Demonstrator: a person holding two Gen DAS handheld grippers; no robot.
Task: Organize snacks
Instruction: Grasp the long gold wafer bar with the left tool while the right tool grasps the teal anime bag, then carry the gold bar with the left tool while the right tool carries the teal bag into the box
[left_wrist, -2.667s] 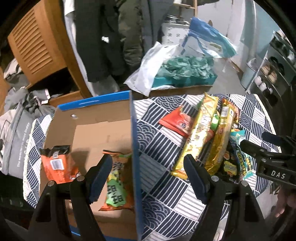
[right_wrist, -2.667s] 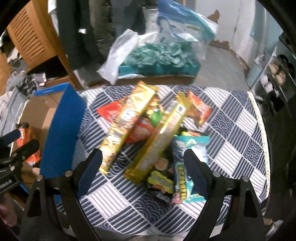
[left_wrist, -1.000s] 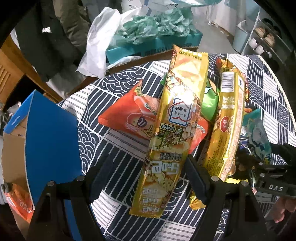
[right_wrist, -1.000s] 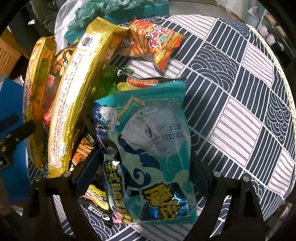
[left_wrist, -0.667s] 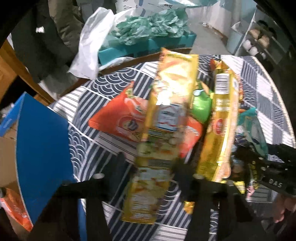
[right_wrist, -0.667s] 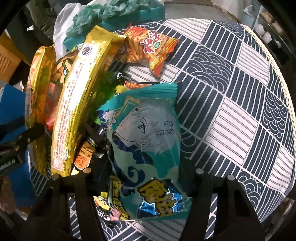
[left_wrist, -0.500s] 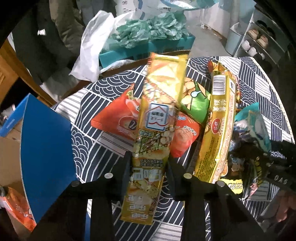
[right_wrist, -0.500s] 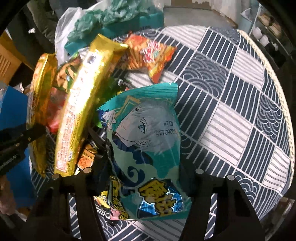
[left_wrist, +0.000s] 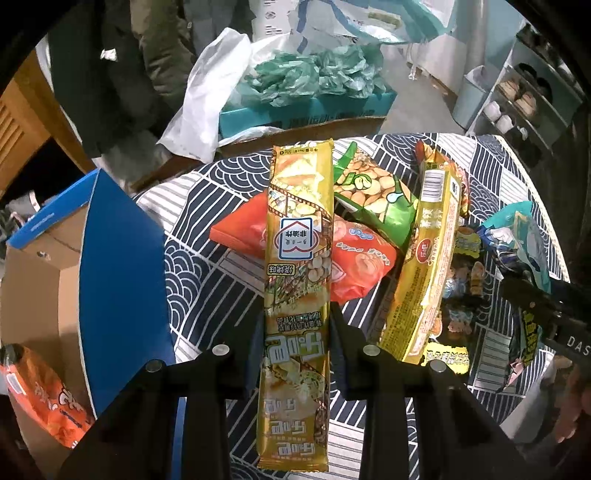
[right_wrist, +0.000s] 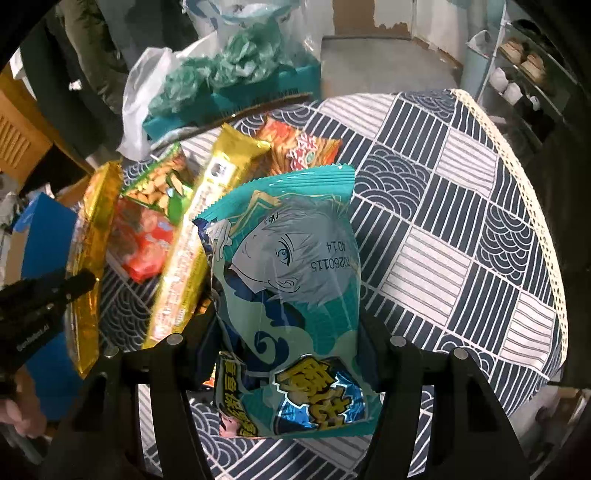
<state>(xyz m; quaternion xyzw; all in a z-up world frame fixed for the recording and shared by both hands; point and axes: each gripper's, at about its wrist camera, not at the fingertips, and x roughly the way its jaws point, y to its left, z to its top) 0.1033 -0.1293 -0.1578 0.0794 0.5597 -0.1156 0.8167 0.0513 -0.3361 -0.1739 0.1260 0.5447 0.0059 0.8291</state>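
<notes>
My left gripper (left_wrist: 297, 325) is shut on a long gold snack pack (left_wrist: 297, 258) and holds it lifted above the patterned tablecloth (left_wrist: 207, 280). My right gripper (right_wrist: 291, 332) is shut on a teal anime-print snack bag (right_wrist: 291, 280), also lifted; it also shows in the left wrist view (left_wrist: 521, 243). On the table lie a second gold pack (left_wrist: 428, 266), a green pea bag (left_wrist: 373, 199), a red-orange bag (left_wrist: 354, 266) and an orange chip bag (right_wrist: 299, 147). An open cardboard box (left_wrist: 44, 273) with blue flaps stands at the left, holding an orange packet (left_wrist: 44, 398).
A teal box with crumpled green bags (left_wrist: 306, 92) and a white plastic bag (left_wrist: 207, 96) stand beyond the table's far edge. A shoe shelf (left_wrist: 517, 103) is at the right. The tablecloth's laced edge (right_wrist: 532, 206) curves down the right.
Both grippers closed on their packs and lifted them: the left on the long gold pack, the right on the teal bag. Before that, both moved from the box to the snack pile.
</notes>
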